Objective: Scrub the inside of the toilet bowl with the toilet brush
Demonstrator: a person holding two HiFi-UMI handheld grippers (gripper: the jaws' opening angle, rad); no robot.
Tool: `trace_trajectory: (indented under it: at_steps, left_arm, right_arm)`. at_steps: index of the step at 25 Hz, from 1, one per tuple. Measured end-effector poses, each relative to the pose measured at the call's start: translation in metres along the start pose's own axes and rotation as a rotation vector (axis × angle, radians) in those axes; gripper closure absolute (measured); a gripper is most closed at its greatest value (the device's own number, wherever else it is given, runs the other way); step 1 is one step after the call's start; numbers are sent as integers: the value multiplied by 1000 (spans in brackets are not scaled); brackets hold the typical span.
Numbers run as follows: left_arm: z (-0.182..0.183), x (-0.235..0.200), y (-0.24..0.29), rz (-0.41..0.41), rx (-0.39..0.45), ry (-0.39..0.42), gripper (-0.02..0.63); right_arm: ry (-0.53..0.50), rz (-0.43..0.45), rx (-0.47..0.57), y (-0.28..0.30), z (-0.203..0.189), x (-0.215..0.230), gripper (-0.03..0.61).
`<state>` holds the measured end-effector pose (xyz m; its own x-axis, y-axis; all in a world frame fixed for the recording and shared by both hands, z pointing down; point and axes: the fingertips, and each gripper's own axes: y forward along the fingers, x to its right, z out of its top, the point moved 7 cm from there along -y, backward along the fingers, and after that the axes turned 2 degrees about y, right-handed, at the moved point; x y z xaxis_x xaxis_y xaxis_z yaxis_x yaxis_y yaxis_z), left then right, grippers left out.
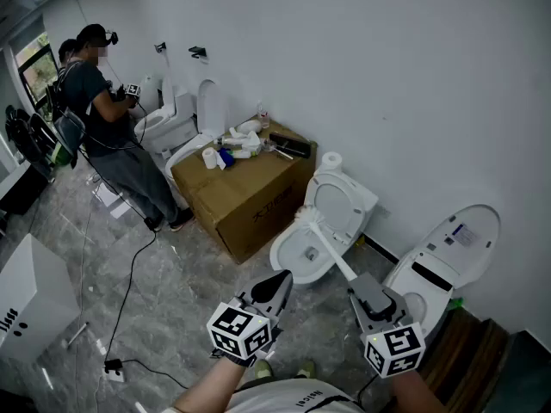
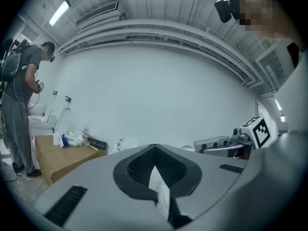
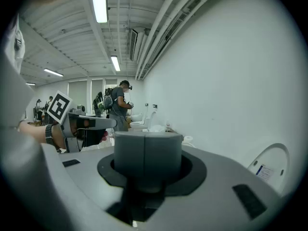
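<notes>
The open white toilet bowl (image 1: 288,263) stands against the wall with its lid (image 1: 344,198) raised. My right gripper (image 1: 368,291) is shut on the grey handle end of the white toilet brush (image 1: 331,254). The bristle head (image 1: 308,218) hangs over the bowl's far rim, above the seat. In the right gripper view the thick grey handle (image 3: 147,150) fills the space between the jaws of the right gripper (image 3: 147,170). My left gripper (image 1: 277,285) is held in the air left of the bowl, shut with nothing in it. In the left gripper view, the left gripper (image 2: 155,171) points at the bare wall.
A large cardboard box (image 1: 254,192) with bottles and paper rolls on top stands left of the bowl. A second toilet (image 1: 448,256) stands to the right. A person (image 1: 112,127) works at another toilet (image 1: 168,127) far left. A cable (image 1: 129,291) trails over the marble floor.
</notes>
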<state>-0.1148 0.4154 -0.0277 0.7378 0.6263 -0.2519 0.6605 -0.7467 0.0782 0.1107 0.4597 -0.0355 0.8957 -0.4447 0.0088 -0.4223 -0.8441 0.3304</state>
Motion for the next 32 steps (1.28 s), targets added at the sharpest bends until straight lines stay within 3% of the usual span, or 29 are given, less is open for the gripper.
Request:
trace_trajectory:
  at_steps: [8,12,20,32]
  left_arm:
    - [-4,7,-3,13,-2,1,607]
    - [-7,6,-7,20,3,-5,607]
    - [-7,-14,-9,101,19,10,607]
    - [-11,-4,2,146,20,28,607]
  right_arm:
    - [8,11,0,-7,-4,2,420]
    - [60,31,-5,-11,-9,8,420]
    - [93,13,-14,-14,-18,33,420]
    - [111,36,-43,-12,-35,54,420]
